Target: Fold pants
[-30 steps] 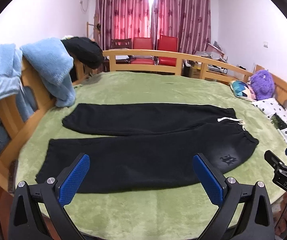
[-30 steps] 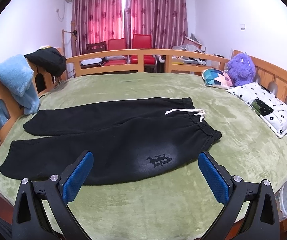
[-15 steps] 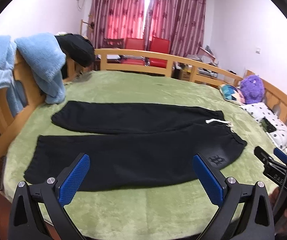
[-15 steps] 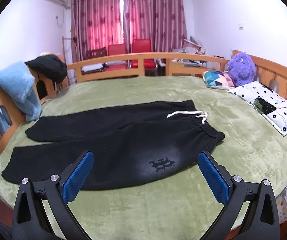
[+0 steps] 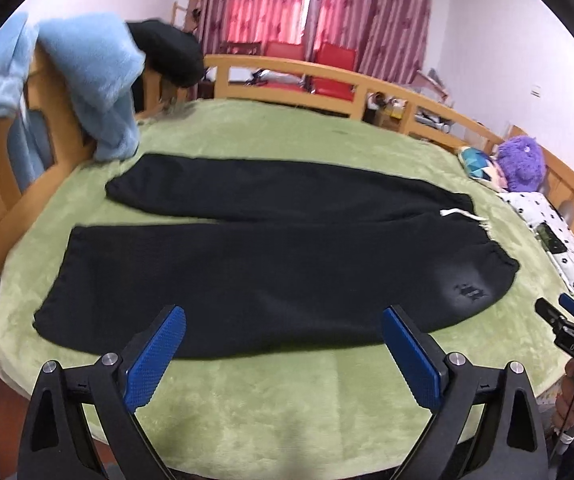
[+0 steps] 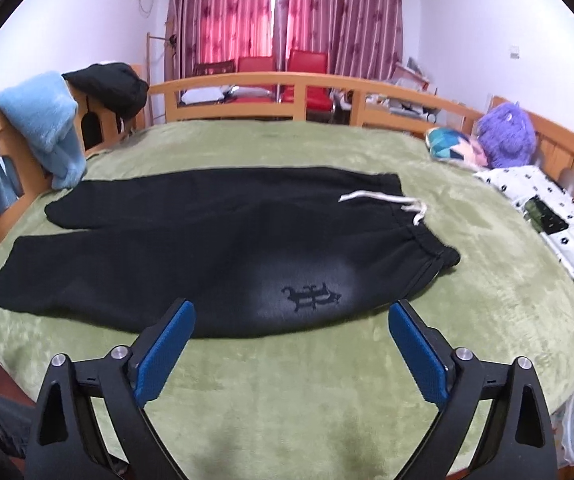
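Black sweatpants point(image 5: 271, 264) lie flat and unfolded on the green blanket, legs spread to the left, waistband with a white drawstring point(image 6: 391, 200) to the right. They also show in the right wrist view point(image 6: 191, 248), with a dark logo point(image 6: 311, 296) near the front hem. My left gripper point(image 5: 283, 340) is open and empty, above the near edge of the front leg. My right gripper point(image 6: 291, 328) is open and empty, just before the logo. The right gripper's tip point(image 5: 563, 324) shows at the right of the left wrist view.
The green blanket point(image 6: 287, 400) covers a bed with a wooden rail point(image 6: 247, 84). Blue towels point(image 5: 95, 80) and a black garment point(image 5: 171, 52) hang on the left rail. A purple plush point(image 6: 507, 136), a patterned cushion and a spotted pillow point(image 6: 555, 216) lie at the right.
Both grippers have moved forward and down toward the near edge of the pants, which look larger now. Both stay open. The pants have not moved.
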Demonstrator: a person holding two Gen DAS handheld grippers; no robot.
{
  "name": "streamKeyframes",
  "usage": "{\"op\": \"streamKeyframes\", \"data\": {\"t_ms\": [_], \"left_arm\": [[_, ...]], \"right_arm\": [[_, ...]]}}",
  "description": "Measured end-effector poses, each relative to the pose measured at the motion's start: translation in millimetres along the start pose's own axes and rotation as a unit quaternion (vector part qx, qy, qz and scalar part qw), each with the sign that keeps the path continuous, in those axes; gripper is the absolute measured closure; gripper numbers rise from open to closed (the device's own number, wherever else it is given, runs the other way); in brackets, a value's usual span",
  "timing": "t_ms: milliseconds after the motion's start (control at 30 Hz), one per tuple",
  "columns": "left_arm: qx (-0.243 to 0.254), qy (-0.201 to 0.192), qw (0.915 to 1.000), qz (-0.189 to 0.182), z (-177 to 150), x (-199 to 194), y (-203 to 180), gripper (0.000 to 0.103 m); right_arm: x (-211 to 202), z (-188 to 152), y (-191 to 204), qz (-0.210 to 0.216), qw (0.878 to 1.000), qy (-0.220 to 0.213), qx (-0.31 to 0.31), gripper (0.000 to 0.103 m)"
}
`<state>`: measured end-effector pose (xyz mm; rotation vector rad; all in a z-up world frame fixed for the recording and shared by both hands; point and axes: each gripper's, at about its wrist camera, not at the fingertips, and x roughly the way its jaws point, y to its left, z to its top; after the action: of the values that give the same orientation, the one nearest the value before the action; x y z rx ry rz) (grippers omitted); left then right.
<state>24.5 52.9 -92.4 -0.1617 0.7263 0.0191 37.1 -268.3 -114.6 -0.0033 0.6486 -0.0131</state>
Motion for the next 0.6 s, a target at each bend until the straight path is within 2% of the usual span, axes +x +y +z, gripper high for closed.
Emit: {"op": "streamKeyframes", "data": {"t_ms": [67,133,233,367,467,600], "left_arm": [[-0.014,0.008,0.9999,0.005,-9,11,14,0.004],[-0.033,0.017,0.9992,0.012,-19,23,29,0.004],[-0.069,0.032,0.9968,0.024,-33,40,58,0.007],[-0.132,0.040,0.9898,0.035,-47,57,95,0.010],[-0.173,0.047,0.9836,0.025,-54,73,115,0.013],[-0.204,0.062,0.9770,-0.002,-58,99,124,0.015]], "right_arm": [[14,-8,-12,-0.006,1.000,0.002,0.023,0.014],[36,-16,-27,-0.010,0.998,0.019,0.057,0.014],[72,-23,-50,-0.007,0.992,0.050,0.113,0.026],[114,-26,-73,0.013,0.983,0.077,0.169,0.027],[137,-24,-81,-0.003,0.981,0.084,0.174,0.027],[172,-23,-93,0.007,0.971,0.110,0.211,0.027]]}}
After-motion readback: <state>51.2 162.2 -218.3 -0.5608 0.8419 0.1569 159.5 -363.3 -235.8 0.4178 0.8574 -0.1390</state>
